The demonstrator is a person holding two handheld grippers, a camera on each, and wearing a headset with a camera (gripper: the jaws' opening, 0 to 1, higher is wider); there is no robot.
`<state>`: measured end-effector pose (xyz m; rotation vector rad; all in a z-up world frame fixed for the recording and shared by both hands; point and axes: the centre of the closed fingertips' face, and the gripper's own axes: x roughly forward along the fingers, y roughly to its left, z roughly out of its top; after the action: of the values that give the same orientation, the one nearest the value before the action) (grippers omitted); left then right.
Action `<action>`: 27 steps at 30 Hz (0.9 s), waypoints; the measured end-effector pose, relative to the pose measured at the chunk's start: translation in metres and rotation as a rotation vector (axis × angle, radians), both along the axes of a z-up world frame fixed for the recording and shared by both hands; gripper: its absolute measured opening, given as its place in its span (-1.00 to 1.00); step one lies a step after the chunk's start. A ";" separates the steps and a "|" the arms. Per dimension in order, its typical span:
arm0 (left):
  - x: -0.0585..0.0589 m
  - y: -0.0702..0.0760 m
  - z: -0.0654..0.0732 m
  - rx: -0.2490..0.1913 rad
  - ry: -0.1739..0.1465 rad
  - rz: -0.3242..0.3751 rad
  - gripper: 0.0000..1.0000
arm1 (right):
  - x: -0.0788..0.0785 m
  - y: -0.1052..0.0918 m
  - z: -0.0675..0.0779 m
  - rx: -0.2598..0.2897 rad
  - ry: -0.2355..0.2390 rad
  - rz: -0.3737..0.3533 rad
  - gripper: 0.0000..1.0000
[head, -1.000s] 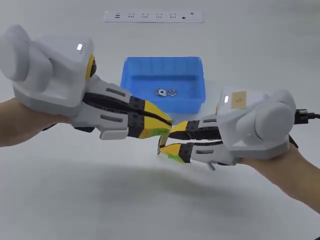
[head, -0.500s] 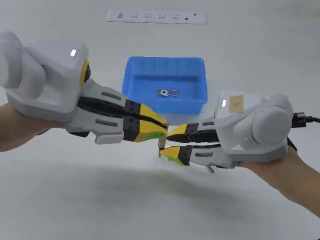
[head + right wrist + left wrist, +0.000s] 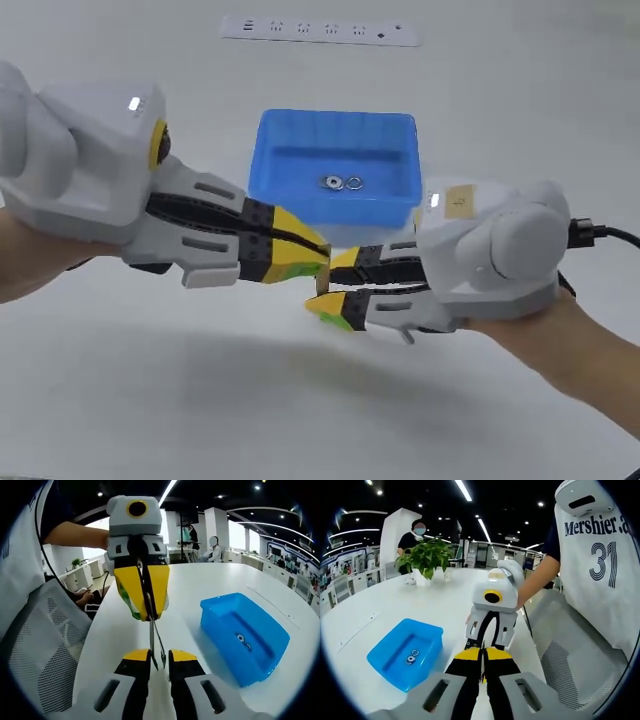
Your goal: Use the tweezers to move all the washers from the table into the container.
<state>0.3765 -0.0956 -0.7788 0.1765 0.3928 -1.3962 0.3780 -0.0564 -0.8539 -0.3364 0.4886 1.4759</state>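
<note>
Head view is showing both washers [image 3: 342, 182] in sight lying in the container [image 3: 300, 135] at twelve o'clock, so little seems left. Left gripper view is showing the left gripper [image 3: 482, 652] pressing shut, container at eight o'clock. Right gripper view is adding the tweezers [image 3: 151, 630] it is clamping, tips hanging between the right gripper's [image 3: 159, 657] slightly parted jaws

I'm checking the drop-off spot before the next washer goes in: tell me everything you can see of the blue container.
The blue container is a shallow rectangular tub, plastic by its look, with rounded corners and an open top. It sits upright on the white table. Two metal washers lie flat side by side near the middle of its floor; the rest of the floor is bare. Only table and washers touch it.
</note>
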 end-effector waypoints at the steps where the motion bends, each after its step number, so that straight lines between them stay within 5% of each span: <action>1: 0.000 0.001 0.000 -0.001 0.001 0.000 -0.90 | -0.002 0.001 0.000 0.003 0.012 0.006 -0.75; 22: -0.001 0.001 0.002 0.022 0.003 -0.023 -0.88 | -0.003 0.001 0.001 -0.041 -0.043 0.029 -0.81; 27: 0.000 0.001 0.002 0.043 -0.024 -0.020 -0.89 | -0.004 0.001 0.001 -0.043 -0.045 0.028 -0.81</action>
<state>0.3761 -0.0943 -0.7768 0.2325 0.4019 -1.4047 0.3745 -0.0555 -0.8525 -0.4112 0.4820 1.4838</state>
